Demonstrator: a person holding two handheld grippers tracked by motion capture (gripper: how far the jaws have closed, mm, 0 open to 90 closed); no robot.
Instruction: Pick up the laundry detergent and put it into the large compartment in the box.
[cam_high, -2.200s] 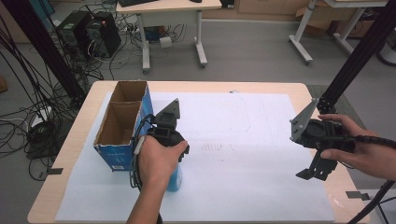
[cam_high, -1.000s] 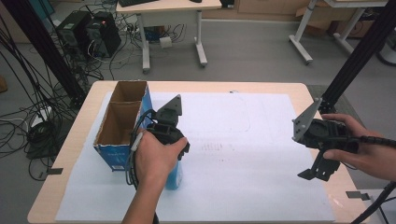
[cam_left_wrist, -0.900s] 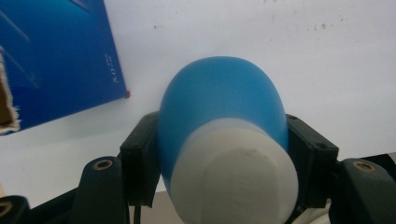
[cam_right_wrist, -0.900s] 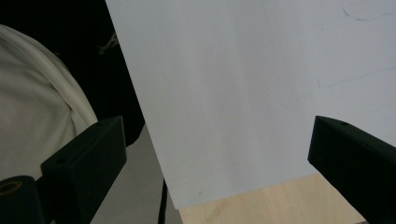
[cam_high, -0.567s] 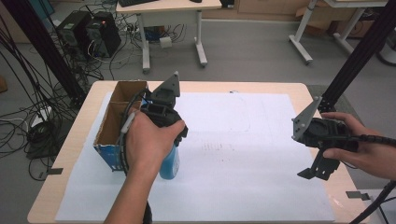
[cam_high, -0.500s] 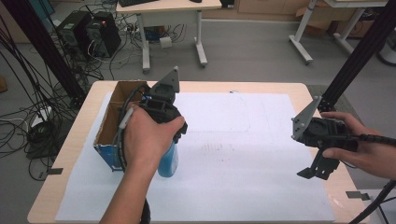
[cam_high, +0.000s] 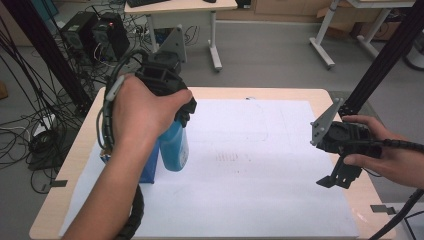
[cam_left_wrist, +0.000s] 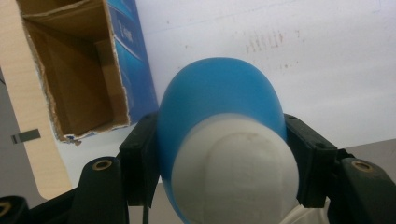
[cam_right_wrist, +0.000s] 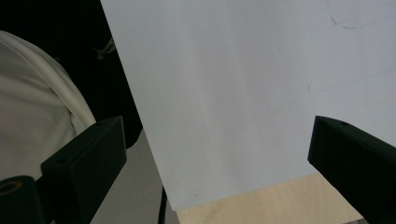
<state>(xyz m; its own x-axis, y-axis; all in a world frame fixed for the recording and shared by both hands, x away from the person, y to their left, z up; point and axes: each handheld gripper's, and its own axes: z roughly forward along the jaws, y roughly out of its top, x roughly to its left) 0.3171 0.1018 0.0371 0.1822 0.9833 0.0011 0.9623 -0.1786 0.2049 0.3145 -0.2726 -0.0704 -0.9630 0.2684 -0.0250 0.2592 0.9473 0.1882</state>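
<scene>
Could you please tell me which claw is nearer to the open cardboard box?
The left claw: it hangs just beside the cardboard box, shut on the blue bottle. The right claw is over the table's far right side, open.

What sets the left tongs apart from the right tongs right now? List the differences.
Grip: the left tongs are shut on the blue bottle; the right tongs stand open with nothing between them.
Place: the left tongs are held high near the cardboard box; the right tongs hang low over the table's right edge.
Below: the left tongs look down on the bottle's white cap; the right tongs on white paper.
Shared: both are black and hand-held.
</scene>
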